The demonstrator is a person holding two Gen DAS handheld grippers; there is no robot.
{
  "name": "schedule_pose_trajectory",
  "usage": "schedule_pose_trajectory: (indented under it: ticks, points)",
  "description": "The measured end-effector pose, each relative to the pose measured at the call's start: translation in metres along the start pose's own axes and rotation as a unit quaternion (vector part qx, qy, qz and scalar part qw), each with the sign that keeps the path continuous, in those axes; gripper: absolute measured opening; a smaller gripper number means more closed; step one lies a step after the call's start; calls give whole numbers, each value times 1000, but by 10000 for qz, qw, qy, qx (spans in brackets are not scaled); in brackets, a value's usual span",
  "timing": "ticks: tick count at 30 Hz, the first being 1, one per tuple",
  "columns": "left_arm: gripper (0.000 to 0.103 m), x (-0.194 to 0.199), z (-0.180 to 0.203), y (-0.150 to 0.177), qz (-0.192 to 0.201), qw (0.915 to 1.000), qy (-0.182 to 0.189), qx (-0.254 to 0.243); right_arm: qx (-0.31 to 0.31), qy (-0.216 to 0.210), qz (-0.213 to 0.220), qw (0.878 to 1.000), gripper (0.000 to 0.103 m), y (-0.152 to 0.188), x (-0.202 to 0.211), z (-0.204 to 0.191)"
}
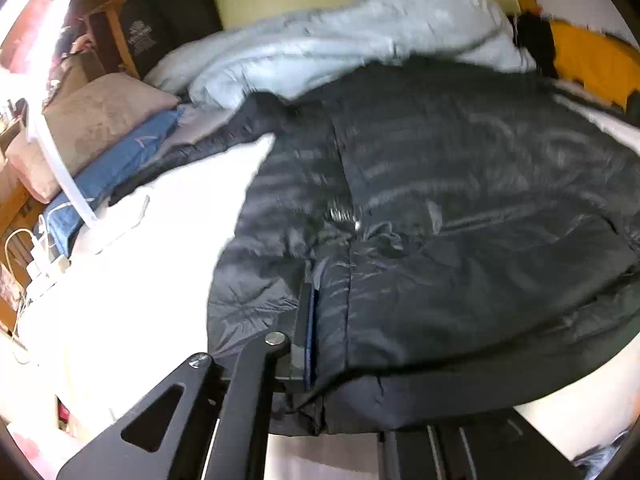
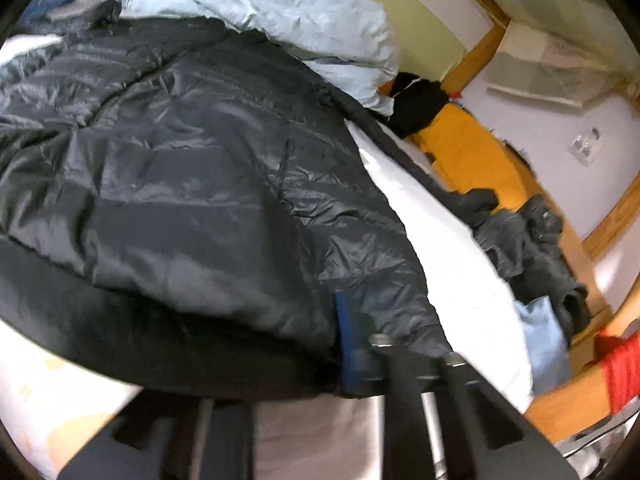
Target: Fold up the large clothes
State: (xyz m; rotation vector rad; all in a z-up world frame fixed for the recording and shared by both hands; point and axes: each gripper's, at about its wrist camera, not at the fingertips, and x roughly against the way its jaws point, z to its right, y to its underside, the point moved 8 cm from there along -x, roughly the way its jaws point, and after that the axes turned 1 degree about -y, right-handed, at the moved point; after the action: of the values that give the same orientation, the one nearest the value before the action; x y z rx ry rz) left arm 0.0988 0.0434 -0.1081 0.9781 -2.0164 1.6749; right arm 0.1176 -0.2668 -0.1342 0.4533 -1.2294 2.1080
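Observation:
A large black quilted puffer jacket [image 1: 460, 200] lies spread on a white bed [image 1: 152, 264], its ribbed hem toward me. My left gripper [image 1: 320, 340] is shut on the hem's left part; one blue-padded finger [image 1: 309, 336] shows, the other is under the fabric. In the right wrist view the same jacket [image 2: 192, 168] fills the left and middle. My right gripper [image 2: 336, 344] is shut on the hem's right corner, with a blue pad [image 2: 345, 336] showing and the other finger hidden by the cloth.
A pale blue duvet [image 1: 340, 48] is bunched behind the jacket. Pillows [image 1: 92, 120] and a blue cloth [image 1: 112, 168] lie at the left, with a white power strip [image 1: 44, 268]. An orange sheet [image 2: 468, 152], dark clothes [image 2: 532, 236] and a wooden bed frame [image 2: 568, 400] are at the right.

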Motion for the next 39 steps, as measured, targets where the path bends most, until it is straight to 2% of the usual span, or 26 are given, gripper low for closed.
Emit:
schedule_pose_trajectory:
  ticks: [3,5,7,11,15,20,26,27,29,31,32,33,34,35,36,38,39]
  points:
    - [7,29,-10,-13,390,9991,-174,-35,-405,-339,270,9982,7,-3,18,9]
    - [7,49,-17,-13,469,9987,-197,-26,-667,-694,357,9947,7,0,36,15]
    - [7,66,-28,-9,435,9990,-112,5,-853,-1008,489,9900,7,2,53,18]
    - [10,69,-37,-8,166,9997,7,-192,-990,-1517,485,9823,7,-7,67,16]
    - [12,46,-34,-36,-217,9988,360,-262,-1199,-1657,490,9776,8,-43,50,23]
    - [19,-5,-26,-82,-384,9975,187,-557,-1249,-1559,302,9794,9,-90,3,27]
    - [28,-63,-24,-92,-781,9952,413,-426,-1238,-1421,-31,9821,18,-105,-51,12]
    - [32,-72,-21,-90,-774,9950,402,-492,-1273,-1391,-99,9820,22,-103,-59,11]
    - [47,-84,-20,-86,-765,9949,347,-553,-1396,-1435,-188,9796,28,-97,-69,8]
    - [68,-91,-20,-82,-799,9951,376,-439,-1563,-1545,-213,9753,36,-92,-74,7]
    - [74,-89,-21,-83,-756,9955,475,-327,-1648,-1571,-161,9736,40,-92,-73,9]
    - [76,-85,-22,-85,-667,9958,575,-238,-1693,-1552,-67,9732,53,-94,-70,12]
    - [81,-80,-23,-88,-554,9963,632,-184,-1719,-1497,55,9736,70,-96,-66,16]
    - [87,-72,-25,-91,-385,9969,666,-146,-1781,-1402,233,9737,77,-99,-59,23]
    - [90,-64,-27,-94,-207,9974,682,-114,-1842,-1348,353,9730,89,-102,-55,28]
    - [103,-46,-32,-100,119,9974,706,19,-2078,-1305,701,9669,101,-107,-39,44]
    - [103,-35,-34,-103,334,9965,758,145,-2225,-1345,841,9619,103,-108,-31,51]
